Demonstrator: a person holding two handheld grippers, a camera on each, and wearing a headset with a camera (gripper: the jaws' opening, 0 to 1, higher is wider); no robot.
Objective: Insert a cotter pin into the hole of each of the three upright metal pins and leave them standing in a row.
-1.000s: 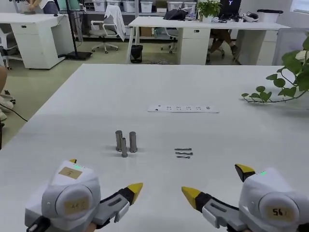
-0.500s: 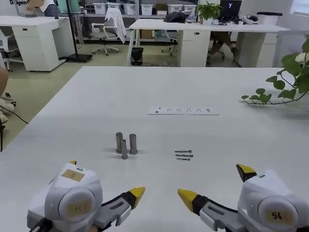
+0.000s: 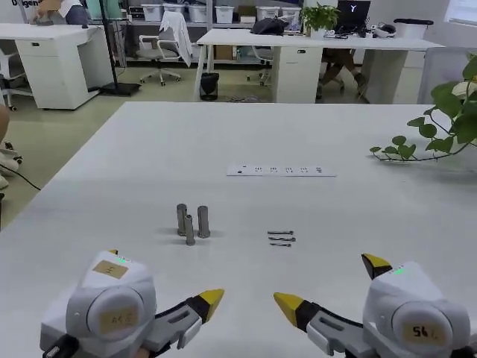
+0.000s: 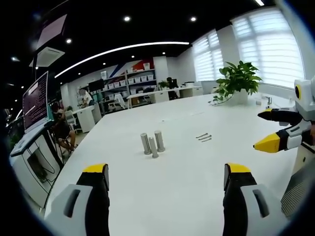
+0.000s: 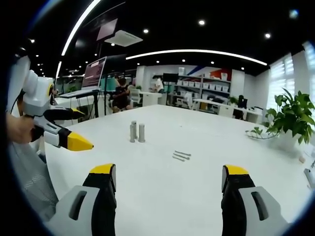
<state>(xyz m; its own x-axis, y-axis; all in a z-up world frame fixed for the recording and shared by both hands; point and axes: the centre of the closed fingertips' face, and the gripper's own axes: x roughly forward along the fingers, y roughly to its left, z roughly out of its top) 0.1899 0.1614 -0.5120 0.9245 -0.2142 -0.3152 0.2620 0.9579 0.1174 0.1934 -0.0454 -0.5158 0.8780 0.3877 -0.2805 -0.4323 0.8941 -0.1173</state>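
Three upright metal pins [image 3: 191,224] stand clustered together on the white counter [image 3: 335,127]. Three cotter pins [image 3: 281,238] lie loose near them, to their right. Nearer the person, the left hand-held gripper [image 4: 167,169] and the right hand-held gripper [image 5: 169,170] hover apart, both with jaws spread wide and empty.

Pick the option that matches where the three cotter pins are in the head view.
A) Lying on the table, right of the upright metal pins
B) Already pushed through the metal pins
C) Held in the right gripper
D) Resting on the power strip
A: the cotter pins lie flat on the table, apart from the upright metal pins, while the left gripper and right gripper are open and empty.
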